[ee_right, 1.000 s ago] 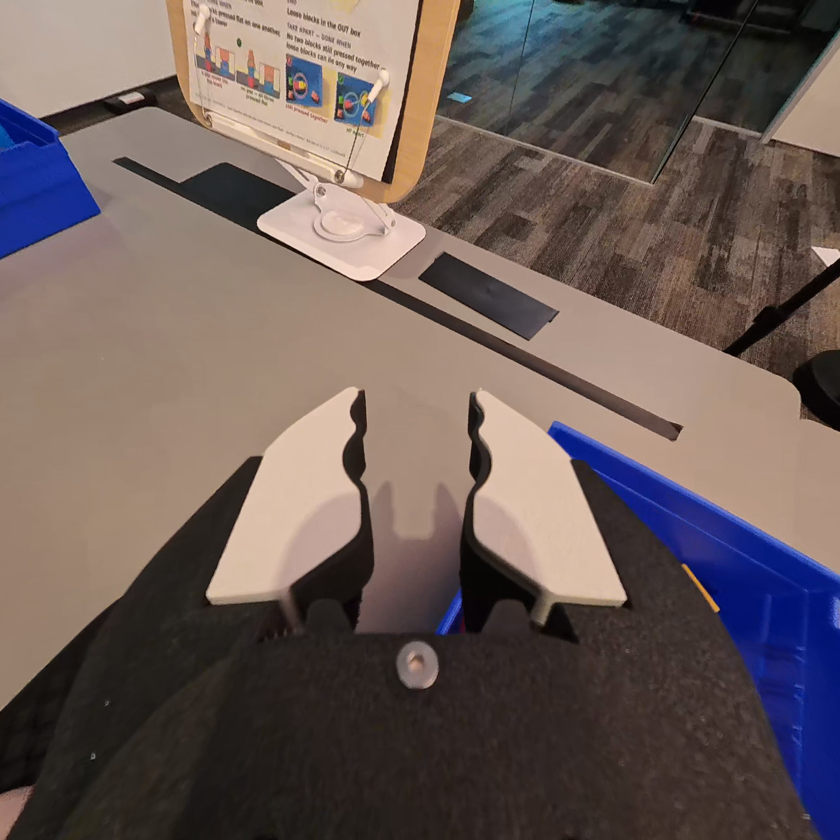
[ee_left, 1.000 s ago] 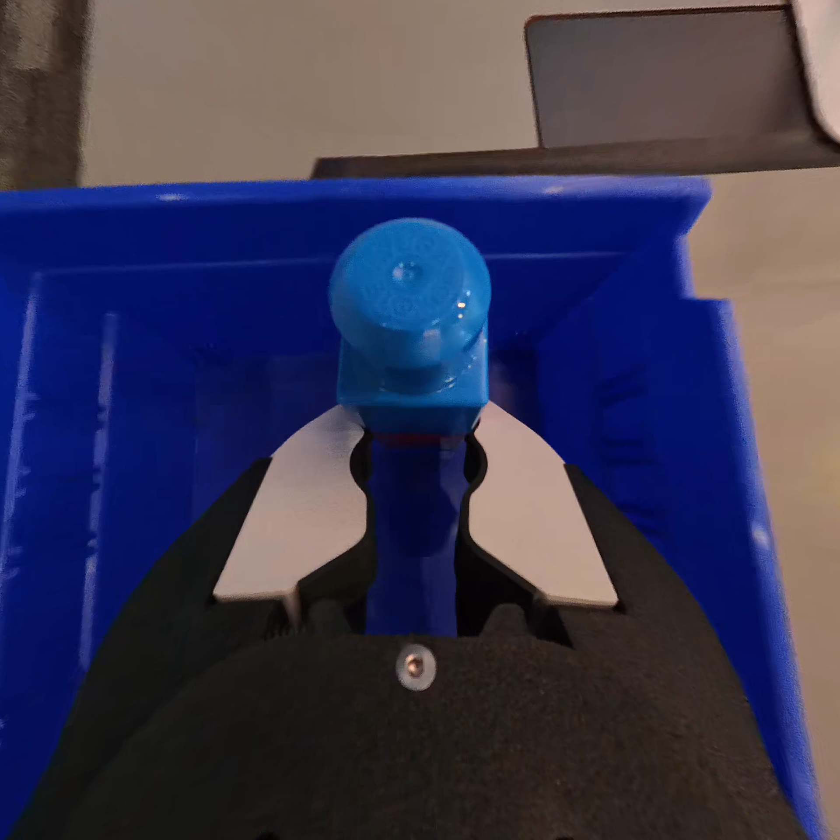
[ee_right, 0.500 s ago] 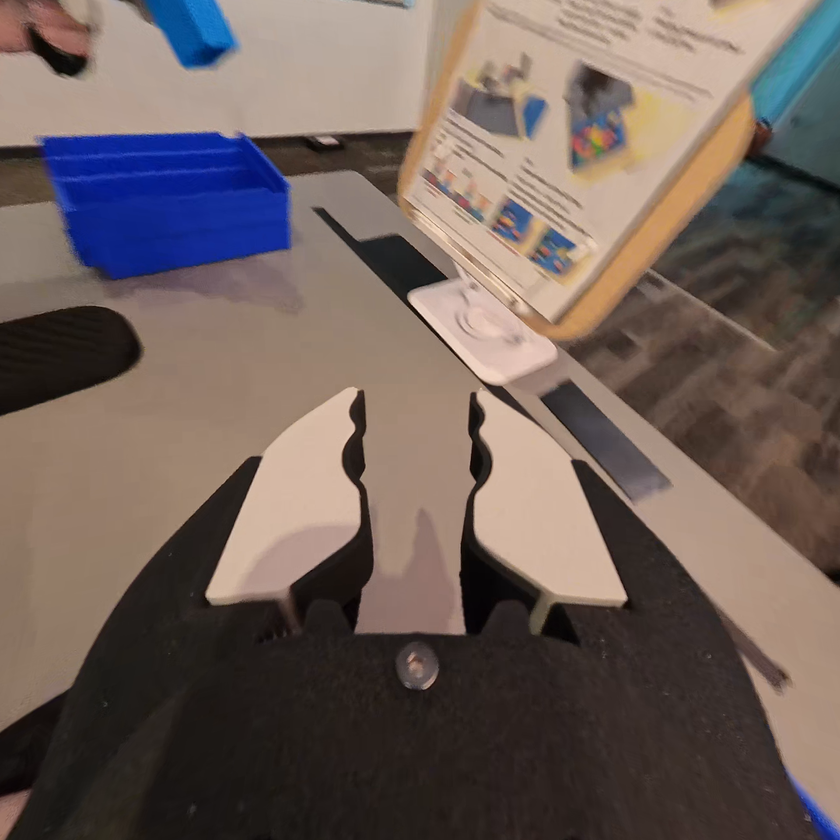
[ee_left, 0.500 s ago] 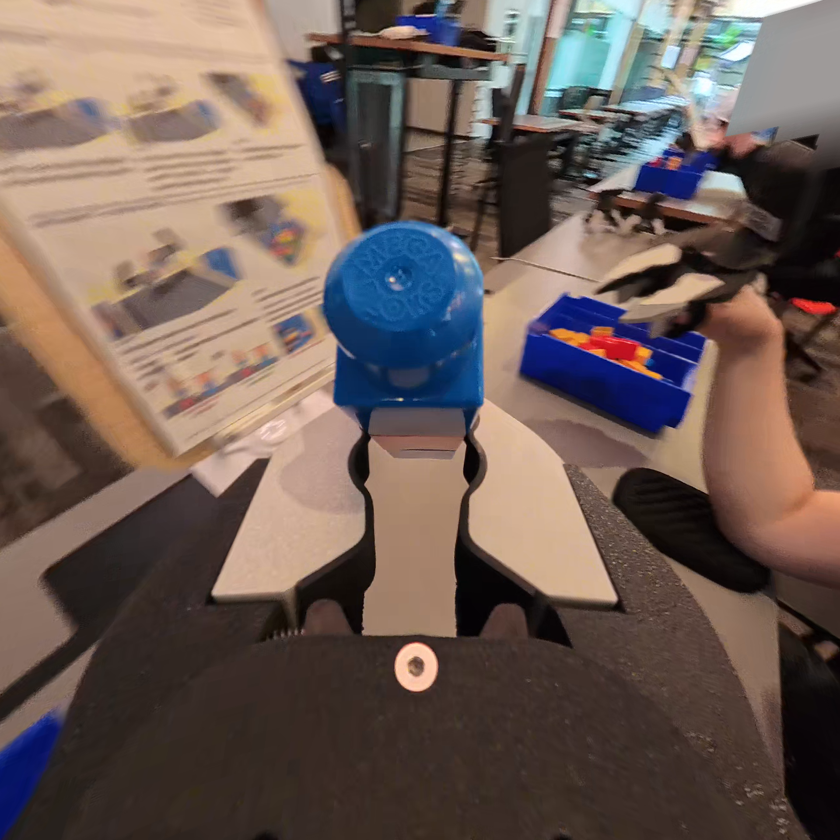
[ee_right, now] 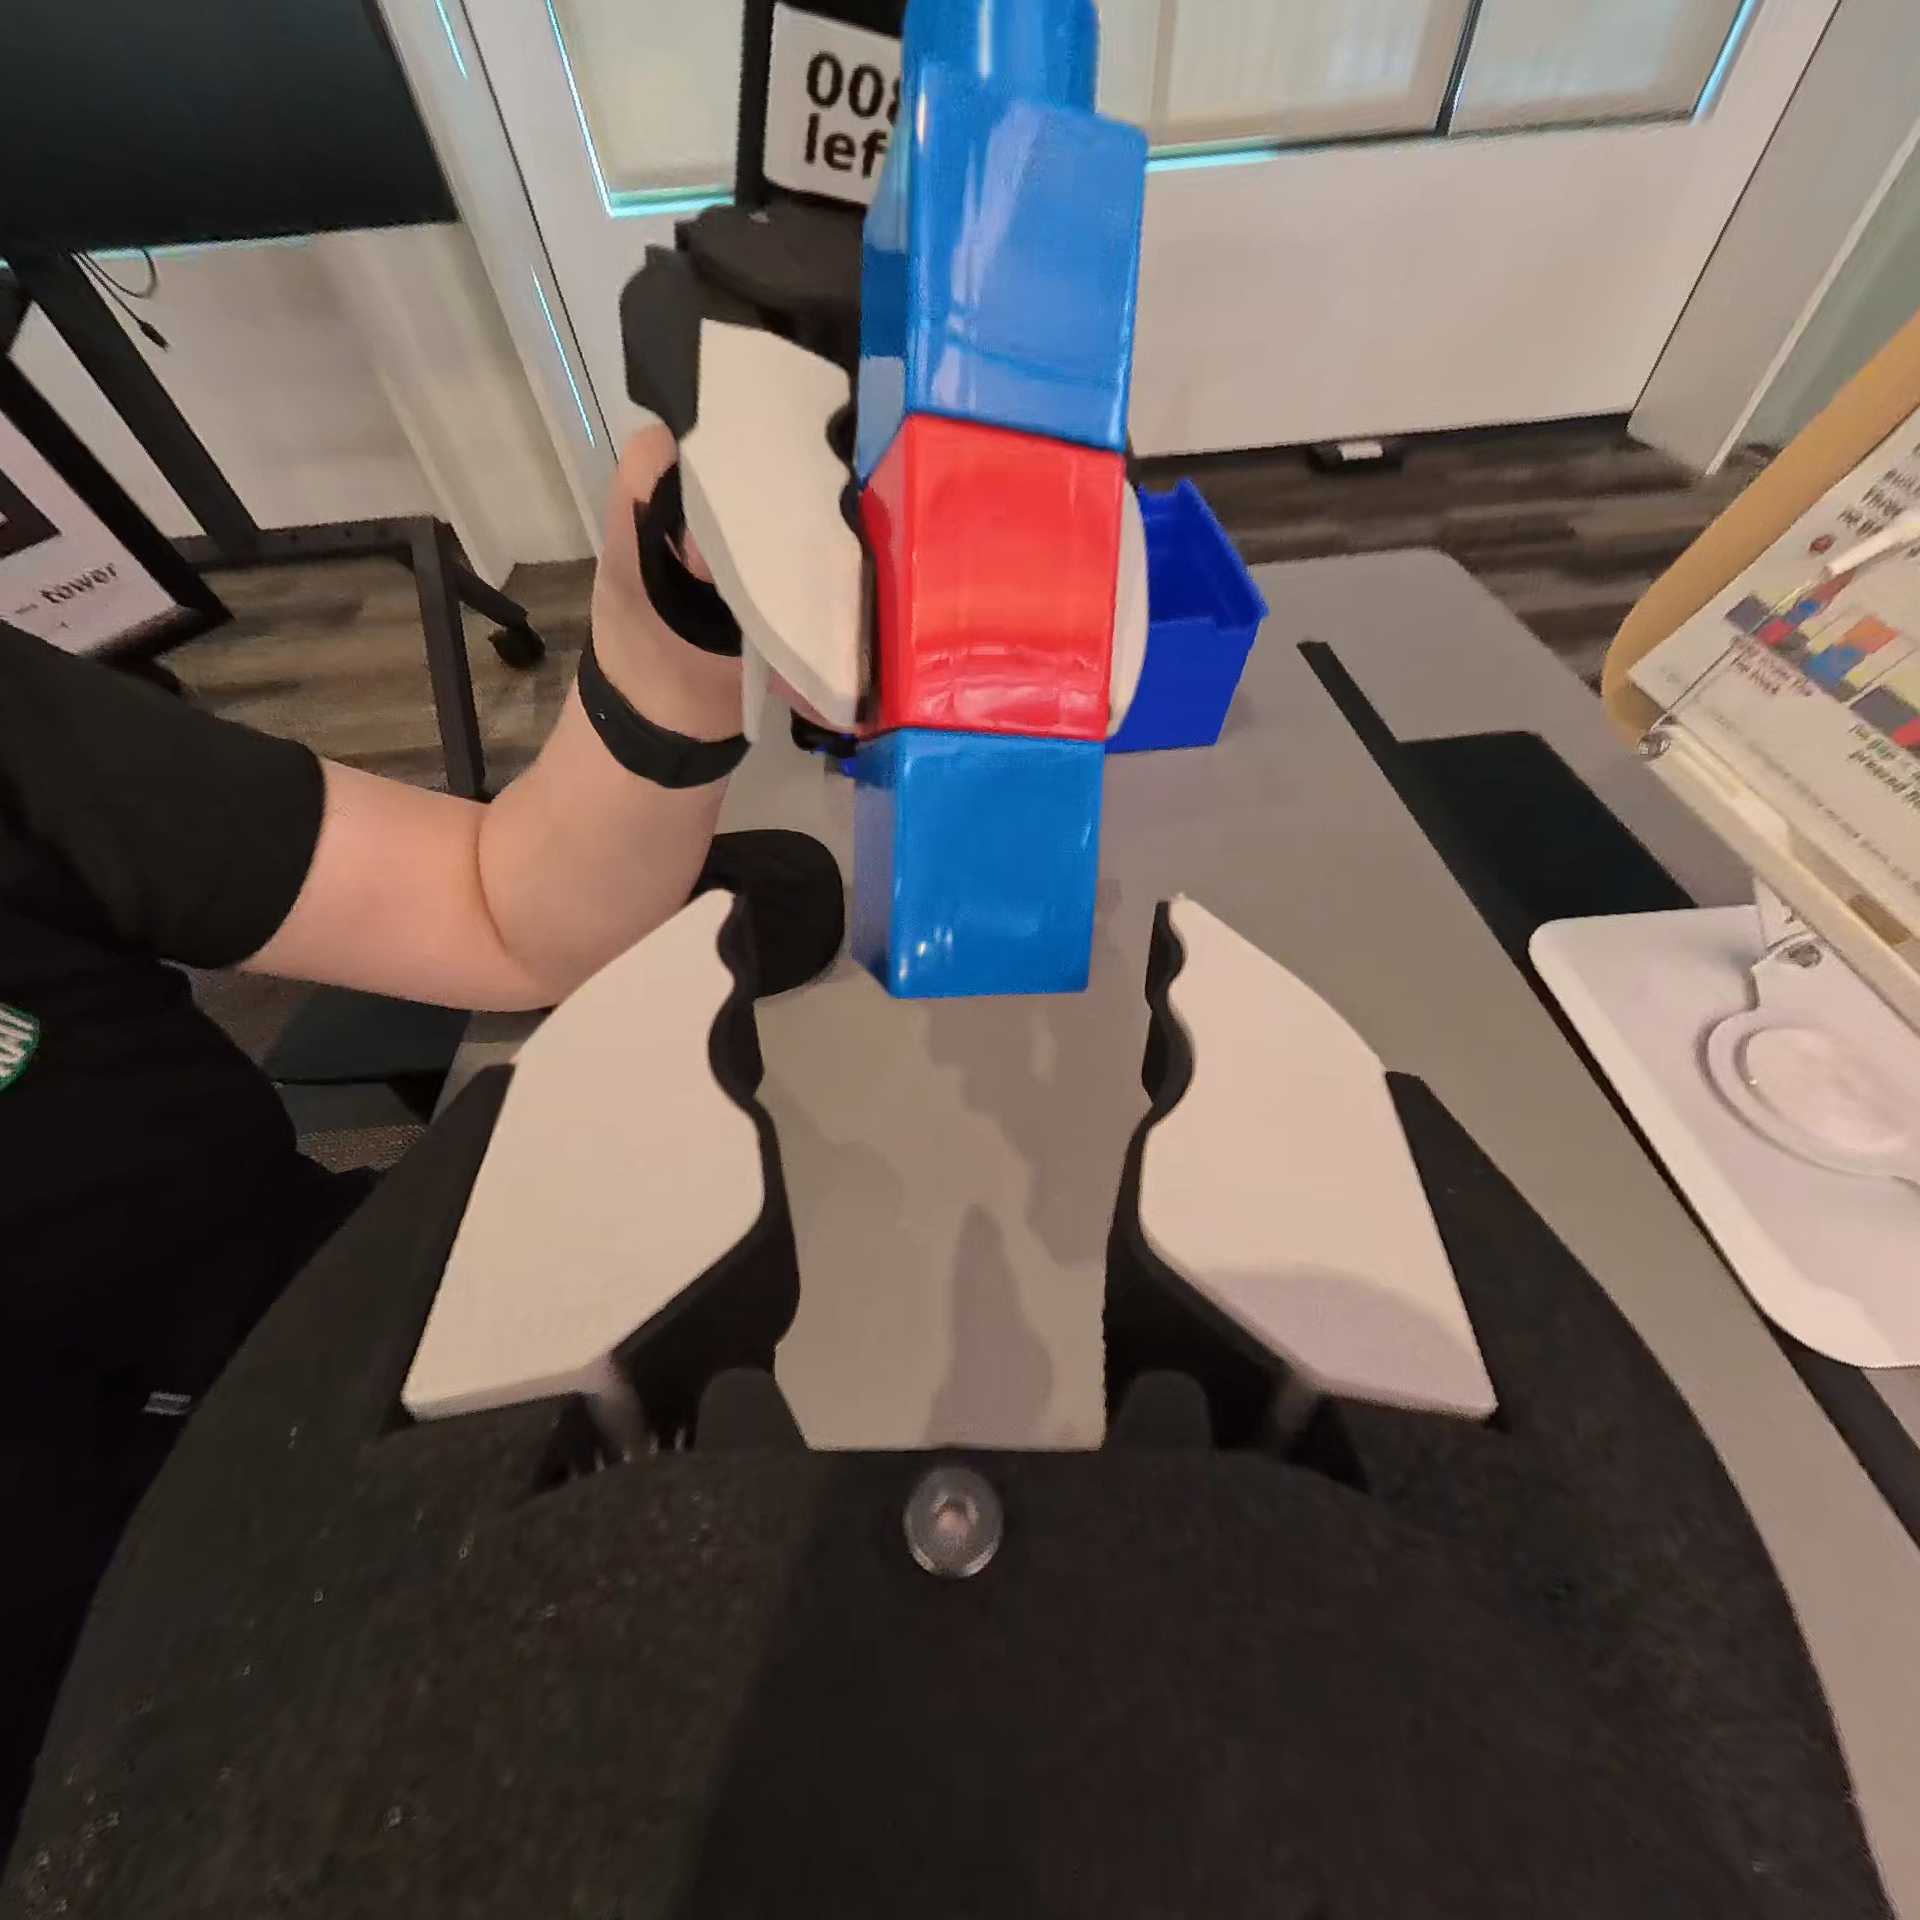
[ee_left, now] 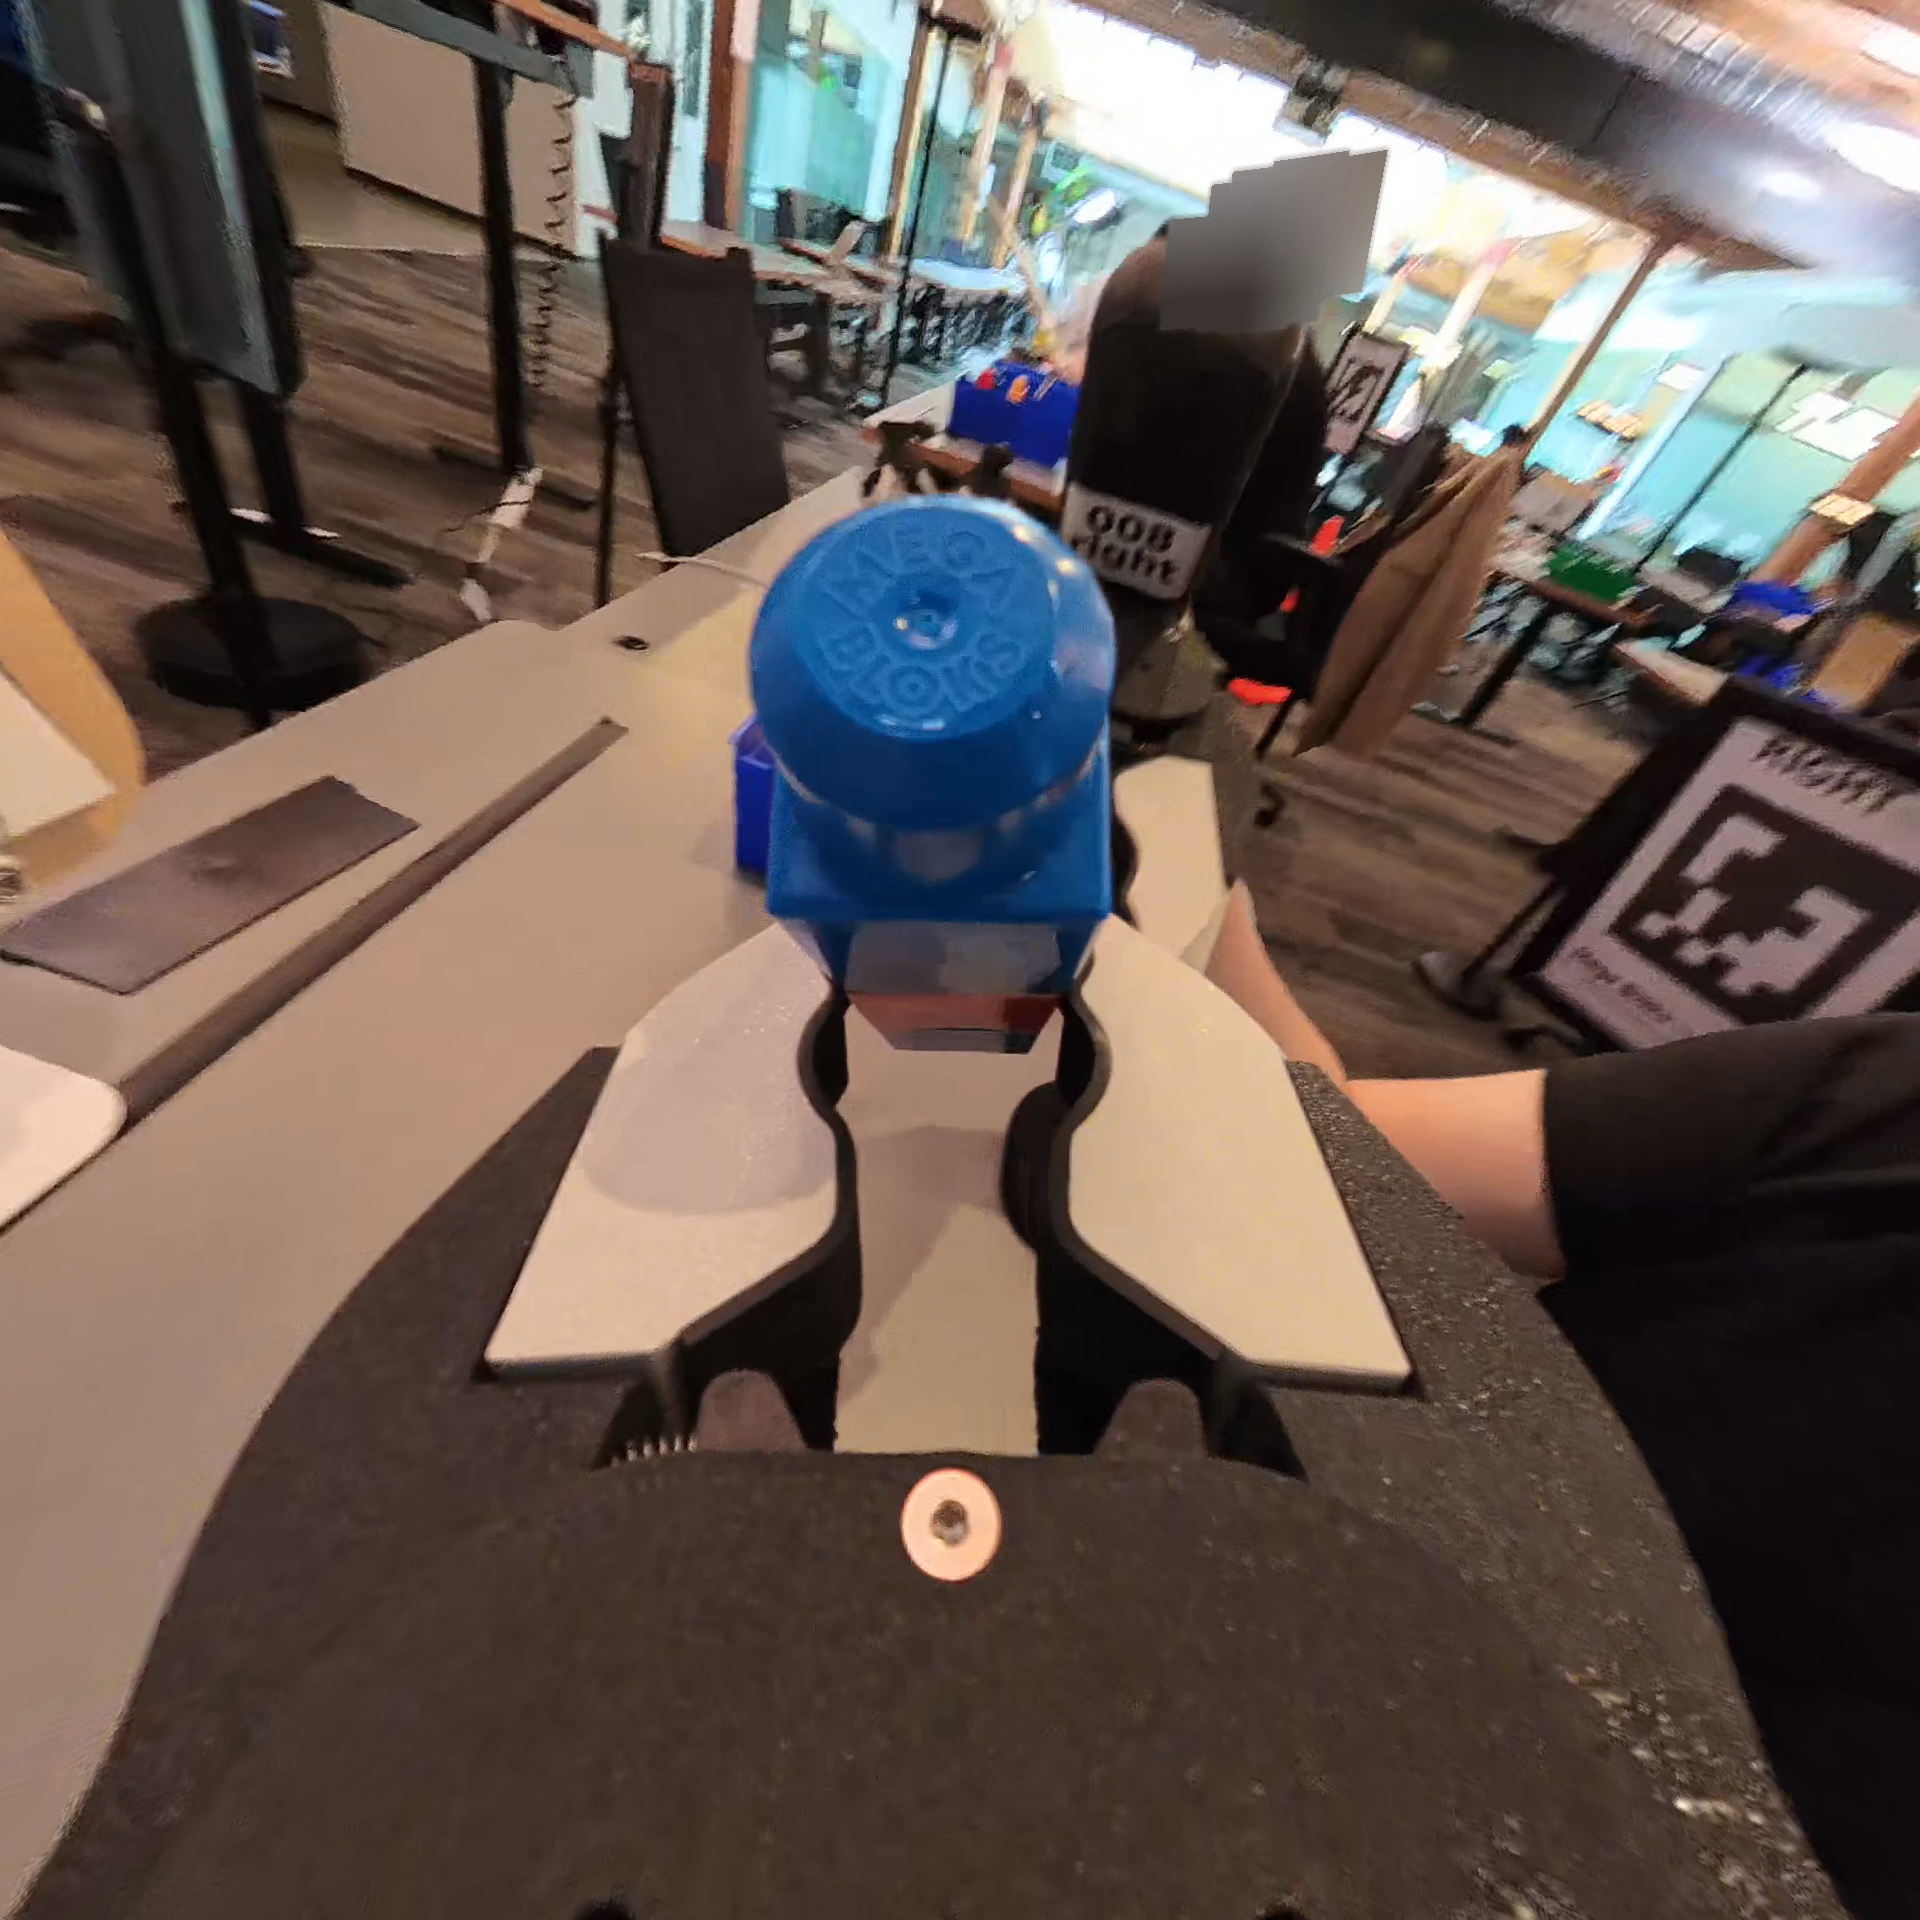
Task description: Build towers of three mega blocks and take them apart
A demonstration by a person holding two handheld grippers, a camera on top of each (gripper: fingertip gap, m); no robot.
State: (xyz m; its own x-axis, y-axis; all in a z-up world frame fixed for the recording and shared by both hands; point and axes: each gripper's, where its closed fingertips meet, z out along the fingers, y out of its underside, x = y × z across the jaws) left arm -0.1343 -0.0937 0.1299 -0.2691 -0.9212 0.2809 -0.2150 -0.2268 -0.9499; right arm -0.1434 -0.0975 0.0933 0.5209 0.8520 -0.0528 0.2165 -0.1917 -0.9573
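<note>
We see the left tongs [ee_right: 987, 582] clamped on the tower's red block [ee_right: 992, 571], its top blue block [ee_right: 997, 260] cut off; our right tongs [ee_right: 951, 956] gape apart below, above the tabletop [ee_right: 1351, 831]

Left gripper [ee_left: 951, 997] clamped, right gripper [ee_right: 951, 935] spread wide.

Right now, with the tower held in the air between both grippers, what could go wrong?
1. The left gripper clamps only the red block; pulling the bottom blue block could twist the tower loose.
2. The right gripper is open and just short of that block; closing off-centre may knock it.
3. A freed block could drop to the grey table.
</note>
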